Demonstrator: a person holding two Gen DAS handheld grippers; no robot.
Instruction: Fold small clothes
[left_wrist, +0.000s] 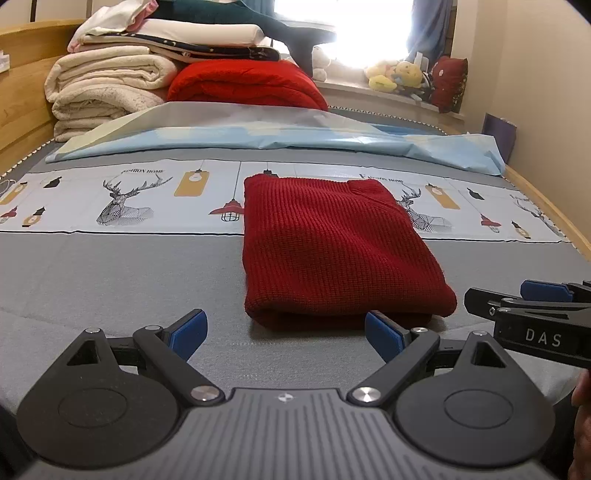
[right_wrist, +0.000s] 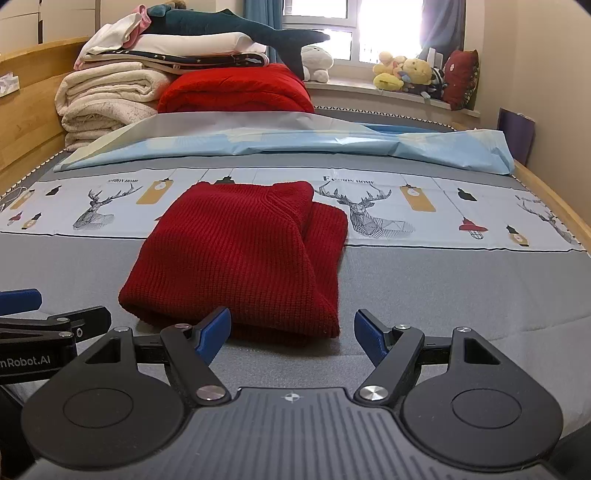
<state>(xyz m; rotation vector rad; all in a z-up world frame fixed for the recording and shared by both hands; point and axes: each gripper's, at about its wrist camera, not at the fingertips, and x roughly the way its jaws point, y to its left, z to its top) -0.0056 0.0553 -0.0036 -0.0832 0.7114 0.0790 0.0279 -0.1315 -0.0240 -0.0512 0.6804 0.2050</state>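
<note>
White letters reading "DAS" stand on the black body of the right gripper (left_wrist: 532, 299) where it enters the lower right of the left wrist view. In the right wrist view the black body at the lower left carries the partial lettering "nRobot.AI". On the pale blue printed sheet (right_wrist: 424, 206) across the middle of both frames, the words "FASHION HOME" appear beside line-drawn stag heads, hanging lamps and yellow tags; some of the printing is partly covered or too small to read fully.

The dark red ribbed knit sweater (left_wrist: 332, 243) lies folded into a thick rectangle in the centre of both frames, partly on the printed sheet and partly on the grey mattress surface (left_wrist: 110, 273). Its long axis runs from the bottom of the frame toward the top, with the rounded folded edge nearest the cameras and the collar end at the far side. In the right wrist view a second folded layer shows along its right side.

The left gripper (left_wrist: 286, 332) is released, its blue-padded fingers (left_wrist: 190, 330) spread wide and holding nothing, just short of the sweater's near edge. The right gripper (right_wrist: 291, 332) is likewise spread open and empty.

At the upper left of both frames sits a stack of cream and red folded blankets (right_wrist: 110, 92).
</note>
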